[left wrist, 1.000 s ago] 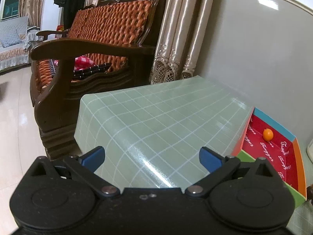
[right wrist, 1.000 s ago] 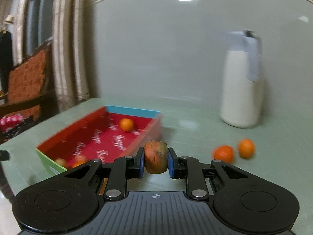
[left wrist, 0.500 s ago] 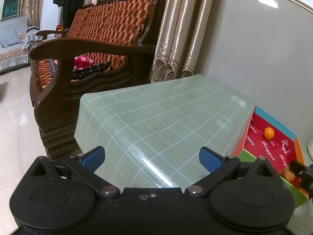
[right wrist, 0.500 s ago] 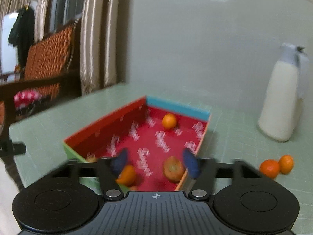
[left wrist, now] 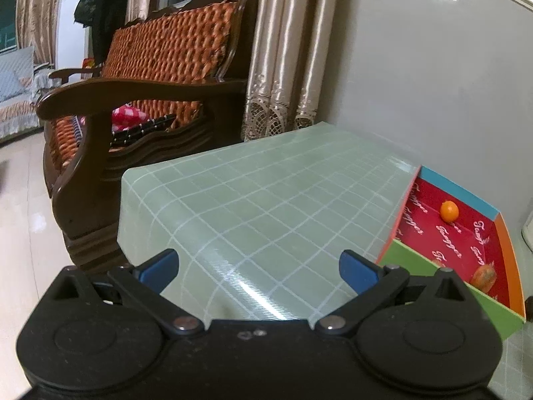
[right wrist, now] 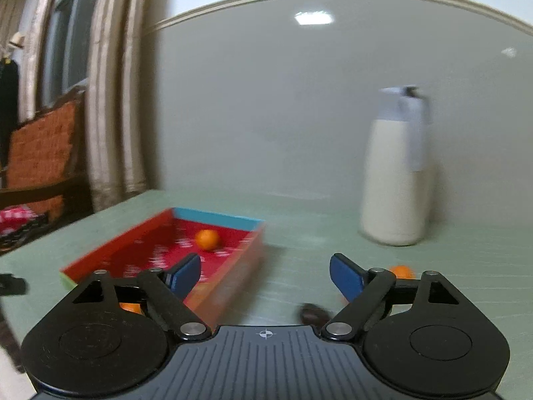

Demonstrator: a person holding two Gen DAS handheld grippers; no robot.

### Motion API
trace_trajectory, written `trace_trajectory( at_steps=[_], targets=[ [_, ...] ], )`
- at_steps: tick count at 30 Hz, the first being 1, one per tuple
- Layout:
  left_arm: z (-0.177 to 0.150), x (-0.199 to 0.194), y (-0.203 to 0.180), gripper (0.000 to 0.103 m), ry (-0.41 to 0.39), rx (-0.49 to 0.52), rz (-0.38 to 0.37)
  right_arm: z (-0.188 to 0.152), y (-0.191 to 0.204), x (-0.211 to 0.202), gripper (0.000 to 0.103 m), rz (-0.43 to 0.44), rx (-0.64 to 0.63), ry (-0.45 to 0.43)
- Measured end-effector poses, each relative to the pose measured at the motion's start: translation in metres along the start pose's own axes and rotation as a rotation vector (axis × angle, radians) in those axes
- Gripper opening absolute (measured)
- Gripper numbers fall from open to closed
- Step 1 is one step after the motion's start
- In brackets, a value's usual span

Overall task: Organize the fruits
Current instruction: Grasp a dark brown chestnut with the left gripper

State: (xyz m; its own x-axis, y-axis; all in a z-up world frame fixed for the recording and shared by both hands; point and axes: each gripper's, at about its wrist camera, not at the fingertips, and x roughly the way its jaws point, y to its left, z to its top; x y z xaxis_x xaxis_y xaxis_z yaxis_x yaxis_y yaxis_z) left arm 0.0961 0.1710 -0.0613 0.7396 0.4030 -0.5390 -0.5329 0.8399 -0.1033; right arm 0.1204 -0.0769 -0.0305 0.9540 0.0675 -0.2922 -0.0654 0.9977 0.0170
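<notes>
We note the left gripper (left wrist: 259, 268) spread wide, empty, over the green-checked table (left wrist: 266, 200). Right gripper (right wrist: 265, 275) likewise agape, gripping nothing. At 2 o'clock of the left, the red box (left wrist: 466, 243) holds two visible fruits: brownish fruit (left wrist: 483, 276) near, orange (left wrist: 449, 210) far.

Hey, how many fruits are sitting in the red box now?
3: a small orange near the blue far wall, a mottled fruit by the orange side wall, another orange at the near end. More may be hidden.
</notes>
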Motion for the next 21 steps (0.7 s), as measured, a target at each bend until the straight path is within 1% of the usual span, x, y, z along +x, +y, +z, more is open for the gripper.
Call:
trace_trajectory(
  at_steps=[6,8,11,14,16,21],
  targets=[
    [-0.005,-0.003,-0.018,0.097,-0.019,0.059,-0.013,-0.027,-0.041,-0.009,0.087,-0.186,0.018,-0.025],
    [-0.007,-0.005,-0.026,0.097,-0.033,0.084,-0.022,-0.035,-0.054,-0.009,0.089,-0.254,0.041,-0.022],
    [-0.011,-0.01,-0.038,0.097,-0.062,0.124,-0.049,-0.044,-0.072,-0.01,0.095,-0.36,0.096,-0.018],
    [-0.016,-0.018,-0.053,0.097,-0.107,0.164,-0.091,-0.047,-0.086,-0.017,0.097,-0.432,0.135,-0.026],
    [-0.019,-0.026,-0.064,0.097,-0.144,0.195,-0.119,-0.048,-0.095,-0.024,0.102,-0.491,0.158,-0.044],
    [-0.027,-0.043,-0.095,0.097,-0.221,0.285,-0.232,-0.05,-0.119,-0.042,0.103,-0.601,0.202,-0.065]
  ],
)
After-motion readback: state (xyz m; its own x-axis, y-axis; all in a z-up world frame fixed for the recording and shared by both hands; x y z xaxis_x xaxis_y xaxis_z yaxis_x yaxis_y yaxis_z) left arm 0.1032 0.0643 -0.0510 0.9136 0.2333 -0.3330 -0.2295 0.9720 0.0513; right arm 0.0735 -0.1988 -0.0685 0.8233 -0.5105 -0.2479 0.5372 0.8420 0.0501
